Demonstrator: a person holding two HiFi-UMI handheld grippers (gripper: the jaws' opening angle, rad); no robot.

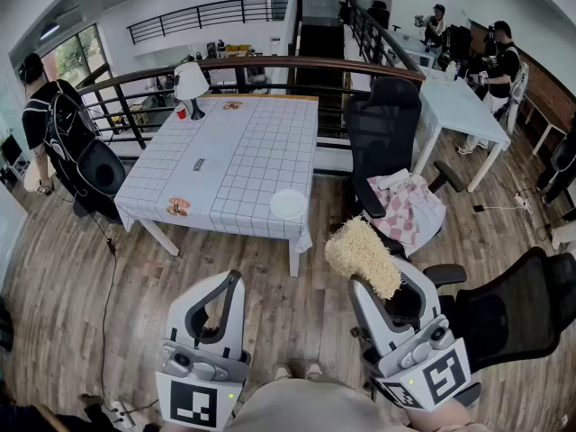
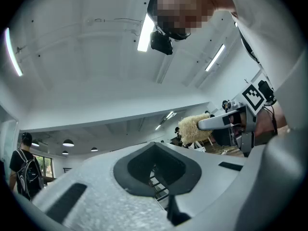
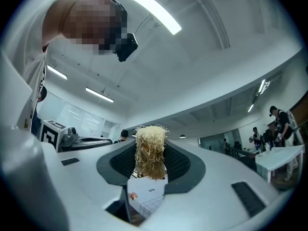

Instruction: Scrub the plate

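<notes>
Floor and edges: bare wood floor [image 1: 270, 304] lies open between the person and the table [image 1: 243, 151]. The plate [image 1: 288, 204] sits on the gridded cloth at the table's near right corner, close to the edge. A black office chair [image 1: 385, 138] draped with a checked cloth [image 1: 409, 212] crowds that corner. A second black chair [image 1: 531, 304] stands near the right gripper. Railing [image 1: 270, 63] runs behind the table. A person with a backpack [image 1: 54, 120] stands off the left end.

Pose: both tools are held low before the body, well short of the table, noses aimed toward it and tipped up.

- Left gripper [image 1: 230, 283]: jaws drawn together, nothing in them.
- Right gripper [image 1: 371, 288]: clamped on a straw-coloured scrubber [image 1: 360, 255], whose bristly head sticks out past the tips.

Views compared: the head view alone shows the plate. The right gripper view shows the scrubber [image 3: 150, 150] upright between dark pads, with the table corner [image 3: 144, 198] below. The left gripper view [image 2: 156, 170] shows only a thin slit between its pads and catches the scrubber [image 2: 192, 129] from the side.
</notes>
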